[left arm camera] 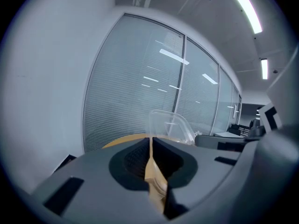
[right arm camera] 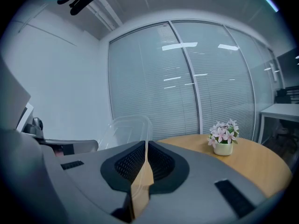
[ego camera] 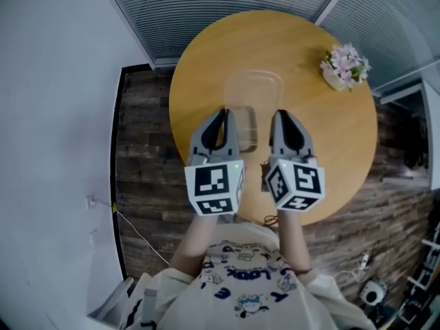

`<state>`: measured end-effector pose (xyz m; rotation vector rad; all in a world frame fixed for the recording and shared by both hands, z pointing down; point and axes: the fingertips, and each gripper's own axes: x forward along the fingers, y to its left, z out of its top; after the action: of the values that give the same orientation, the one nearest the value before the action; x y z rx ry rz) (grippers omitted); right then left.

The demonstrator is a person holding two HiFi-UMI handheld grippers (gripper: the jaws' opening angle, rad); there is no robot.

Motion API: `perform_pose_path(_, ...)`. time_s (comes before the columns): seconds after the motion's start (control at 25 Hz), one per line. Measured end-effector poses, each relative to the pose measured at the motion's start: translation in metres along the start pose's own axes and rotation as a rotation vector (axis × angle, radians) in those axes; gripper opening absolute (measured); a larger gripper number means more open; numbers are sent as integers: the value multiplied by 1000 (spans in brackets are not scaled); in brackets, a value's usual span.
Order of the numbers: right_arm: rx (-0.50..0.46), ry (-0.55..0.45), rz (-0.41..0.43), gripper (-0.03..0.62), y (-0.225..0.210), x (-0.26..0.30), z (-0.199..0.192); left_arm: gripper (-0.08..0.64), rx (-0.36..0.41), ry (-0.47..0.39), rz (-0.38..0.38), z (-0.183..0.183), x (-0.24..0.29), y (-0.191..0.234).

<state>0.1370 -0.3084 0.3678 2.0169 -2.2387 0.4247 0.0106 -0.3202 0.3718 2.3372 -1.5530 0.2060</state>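
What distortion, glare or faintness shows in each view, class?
Head view: fisheye bends the window blinds and the round wooden table. Left gripper view: ceiling lights reflect as streaks on the glass wall; corners go dark. Right gripper view: the clear plastic container looks faint; the flower pot is sharp.

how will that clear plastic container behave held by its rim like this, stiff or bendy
Probably light: the clear plastic container looks thin-walled and empty, see-through to the table. Likely bendy, since the left gripper and right gripper pinch only its thin rim. Its glossy surface may slip if the grip loosens.
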Motion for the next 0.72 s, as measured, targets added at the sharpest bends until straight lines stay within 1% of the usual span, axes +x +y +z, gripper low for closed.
perform_pose_path(0.32,-27,-63,9,21,11,-5,30,21,17,-69,3,30,-10,1)
perform_pose_path(0.72,-51,-128,24,21,20,-10,57,21,36,-126,11,53,-21,0)
